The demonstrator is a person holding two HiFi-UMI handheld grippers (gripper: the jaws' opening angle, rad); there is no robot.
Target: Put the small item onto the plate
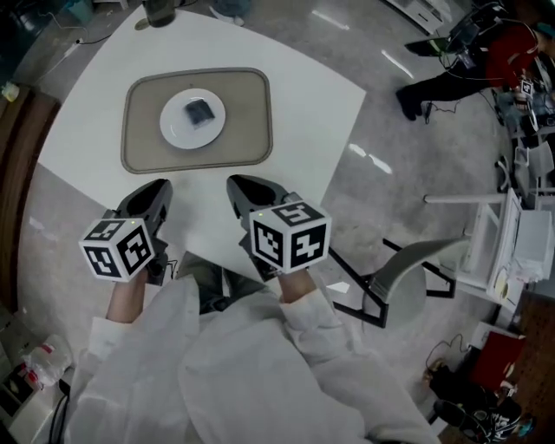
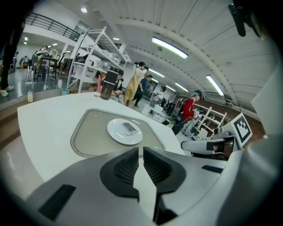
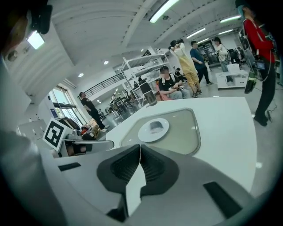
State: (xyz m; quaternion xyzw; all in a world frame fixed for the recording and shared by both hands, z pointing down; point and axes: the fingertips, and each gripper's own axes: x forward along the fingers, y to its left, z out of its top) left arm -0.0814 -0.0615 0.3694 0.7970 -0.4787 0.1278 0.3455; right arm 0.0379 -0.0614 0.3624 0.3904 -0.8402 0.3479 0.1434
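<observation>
The left claw (image 1: 149, 192) hangs over the near edge of the white table (image 1: 312, 95), jaws closed on nothing; past it a tan mat (image 1: 247, 95) holds the white plate (image 1: 171, 130), and the small dark thing (image 1: 199, 112) sits on that plate, so the job looks done; the right claw (image 1: 247, 189) is closed and empty too; a dark cup (image 1: 160, 10) stands far back, a grey chair (image 1: 408, 273) off right; nothing blocks the way.

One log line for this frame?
small item on plate | plate on mat | left gripper shut, empty | right gripper shut, empty
</observation>
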